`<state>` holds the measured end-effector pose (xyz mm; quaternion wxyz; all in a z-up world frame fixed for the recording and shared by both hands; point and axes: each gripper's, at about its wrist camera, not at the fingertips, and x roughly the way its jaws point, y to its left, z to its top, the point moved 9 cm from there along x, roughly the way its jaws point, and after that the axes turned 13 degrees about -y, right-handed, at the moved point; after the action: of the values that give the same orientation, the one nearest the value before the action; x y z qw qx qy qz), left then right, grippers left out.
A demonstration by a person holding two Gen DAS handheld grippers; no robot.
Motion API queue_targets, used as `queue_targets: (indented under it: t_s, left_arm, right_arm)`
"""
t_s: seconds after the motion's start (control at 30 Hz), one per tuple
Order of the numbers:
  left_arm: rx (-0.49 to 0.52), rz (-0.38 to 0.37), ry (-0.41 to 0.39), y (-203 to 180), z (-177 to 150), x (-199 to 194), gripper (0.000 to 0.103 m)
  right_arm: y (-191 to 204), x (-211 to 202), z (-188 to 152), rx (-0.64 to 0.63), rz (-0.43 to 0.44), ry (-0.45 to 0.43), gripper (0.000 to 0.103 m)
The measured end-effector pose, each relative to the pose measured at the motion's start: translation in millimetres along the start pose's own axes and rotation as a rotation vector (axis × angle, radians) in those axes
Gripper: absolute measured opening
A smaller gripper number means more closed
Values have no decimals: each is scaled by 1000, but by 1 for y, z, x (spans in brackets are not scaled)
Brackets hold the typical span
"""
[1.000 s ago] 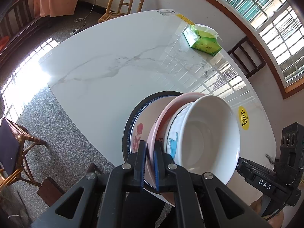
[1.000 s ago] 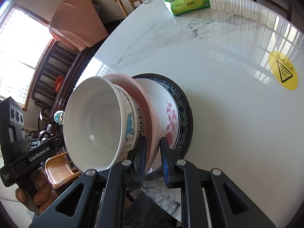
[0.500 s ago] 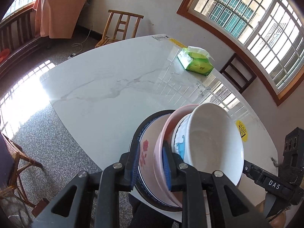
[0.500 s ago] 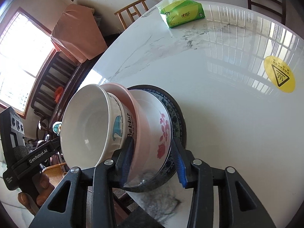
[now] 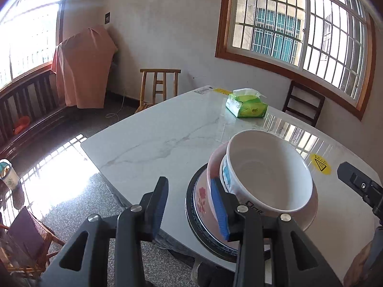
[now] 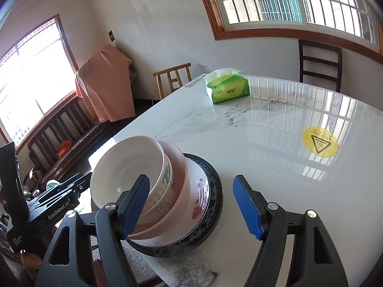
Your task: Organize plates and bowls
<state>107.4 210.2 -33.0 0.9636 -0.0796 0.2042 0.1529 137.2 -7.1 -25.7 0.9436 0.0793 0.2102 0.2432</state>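
A stack stands at the near edge of the marble table [image 5: 155, 143]: a dark-rimmed plate [image 5: 190, 191], a white flowered plate [image 5: 201, 197], a pink bowl [image 5: 212, 165] and a white bowl [image 5: 268, 167] on top. My left gripper [image 5: 189, 206] is at the stack's left rim, its jaws opening, the pads off the crockery. In the right wrist view the same white bowl [image 6: 126, 167], pink bowl [image 6: 180, 167] and dark-rimmed plate [image 6: 215, 191] lie just beyond my right gripper [image 6: 191, 206]. Its jaws are opening wide, with only the stack's near rim between them, untouched.
A green tissue pack [image 5: 246, 106] lies at the table's far end and a yellow warning sticker [image 6: 320, 141] on the right. A wooden chair [image 5: 159, 86] and a dark chair [image 5: 304, 105] stand behind. A cup [image 5: 8, 174] sits low on the left.
Both grippers were shut on the stack's rims and have let go, their jaws spreading. Both have drawn back and tipped up, so more of the room shows. The stack stays on the table.
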Motion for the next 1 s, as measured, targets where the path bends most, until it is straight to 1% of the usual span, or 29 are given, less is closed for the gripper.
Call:
queue_targets:
  t_s: [0.1, 0.17, 0.27, 0.33, 0.4, 0.43, 0.53, 0.63, 0.73, 0.87, 0.93, 1.0]
  left_arm:
    - [-1, -5, -11, 0, -5, -7, 38]
    - [-9, -9, -21, 0, -8, -12, 38]
    - [-5, -4, -63, -3, -12, -22, 38]
    - [12, -3, -97, -8, -15, -30, 38]
    - [34, 1, -128, -13, -17, -38, 38]
    - [41, 3, -141, -16, -17, -43, 38]
    - [56, 2, -162, -23, -21, -54, 38]
    - [68, 8, -169, -30, -25, -63, 38]
    - [72, -8, -190, -36, -27, -75, 38]
    - [95, -29, -209, -47, -27, -89, 39]
    - [108, -35, -204, -52, -27, -94, 46]
    - [110, -36, -216, -55, -25, -100, 57]
  right_arm:
    - [2, -14, 3, -2, -9, -77, 78]
    - [3, -23, 3, -4, -16, -118, 79]
    - [3, -36, 2, -5, -25, -172, 87]
    - [3, -46, 2, -11, -34, -216, 90]
    - [5, -54, -1, -32, -51, -251, 100]
    - [6, -57, -3, -50, -63, -262, 102]
    - [8, -63, -9, -85, -85, -275, 103]
    - [5, -73, -13, -80, -94, -300, 103]
    - [1, -80, -18, -63, -99, -313, 103]
    - [1, -91, -23, -89, -108, -331, 103]
    - [2, -95, -25, -97, -101, -333, 103]
    - [3, -96, -27, -100, -90, -329, 103]
